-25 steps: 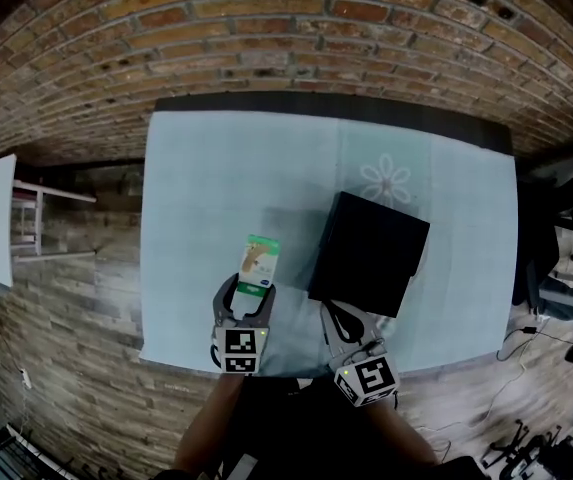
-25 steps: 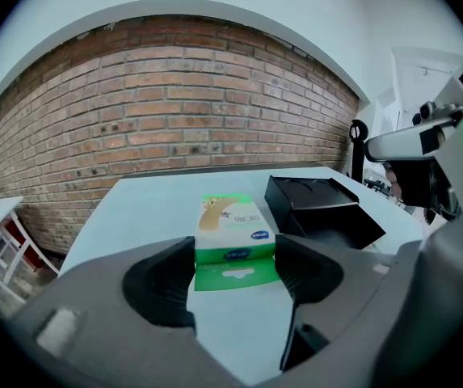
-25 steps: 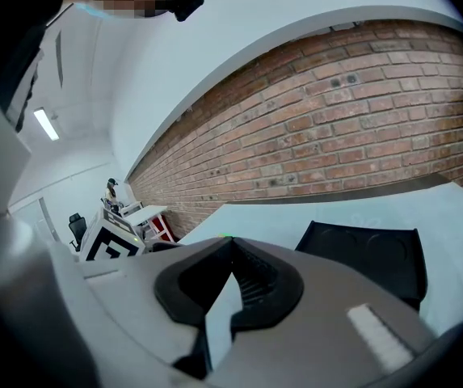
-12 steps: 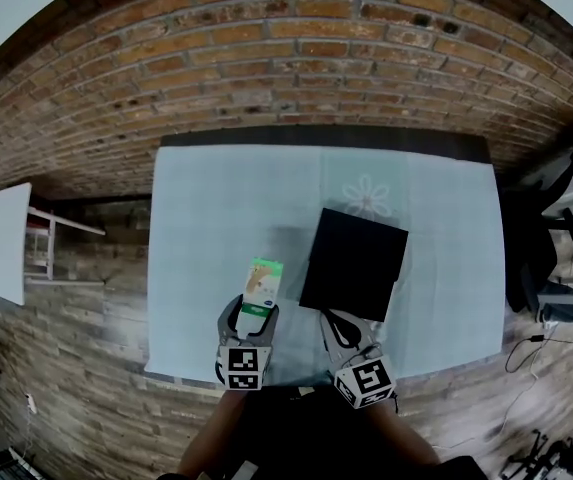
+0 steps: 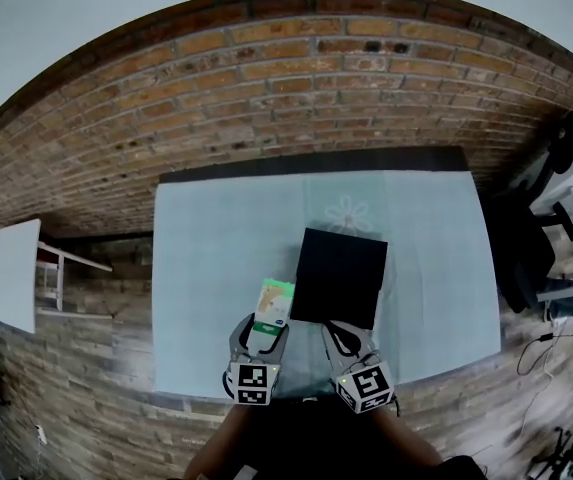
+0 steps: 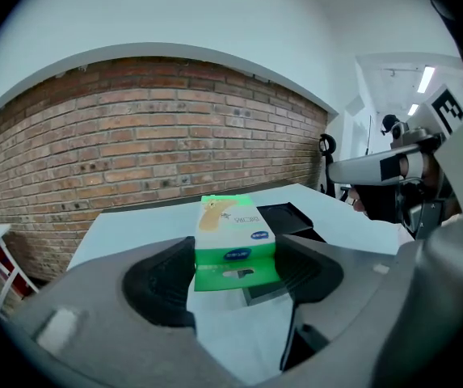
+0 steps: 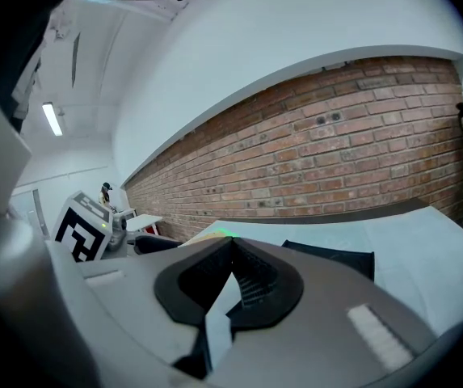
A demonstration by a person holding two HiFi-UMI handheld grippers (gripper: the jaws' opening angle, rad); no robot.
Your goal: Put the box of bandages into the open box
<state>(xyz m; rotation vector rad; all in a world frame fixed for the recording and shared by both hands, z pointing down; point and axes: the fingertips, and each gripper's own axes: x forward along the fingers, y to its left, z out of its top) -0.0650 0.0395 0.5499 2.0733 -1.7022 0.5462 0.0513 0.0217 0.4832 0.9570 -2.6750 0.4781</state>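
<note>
the bandage box (image 5: pixel 273 304) sits between the jaws of the left gripper (image 5: pixel 263 328). the jaws stand wide but press on its two sides at the green end, so we hold it clear of the counter (image 5: pixel 216 258). it hangs just left of the open box (image 5: pixel 338 276), by that box's near corner. the right gripper (image 5: pixel 348 334) hangs just in front of the open box, jaws closed together on nothing.

as we judge it, the risks from here are these. we grip the bandage box only at one end, so the far end can dip or swing as we carry it across, and it may catch the open box's rim. a slack hold on smooth card could let it slide out before it is over the hollow. the right gripper is near the path and could be bumped, or could nudge the open box off its place.

the head view gives the layout: both grippers side by side at the counter's near edge, with the open box showing as a plain black square. the left gripper view shows what that one hides: the pads on the bandage box (image 6: pixel 235 239), bare counter under it, and the open box (image 6: pixel 289 217) with its hollow and a flap. the right gripper view shows its own jaws meeting, the open box (image 7: pixel 334 259) as a dark slab, and only a green-lit edge of the bandage box.
</note>
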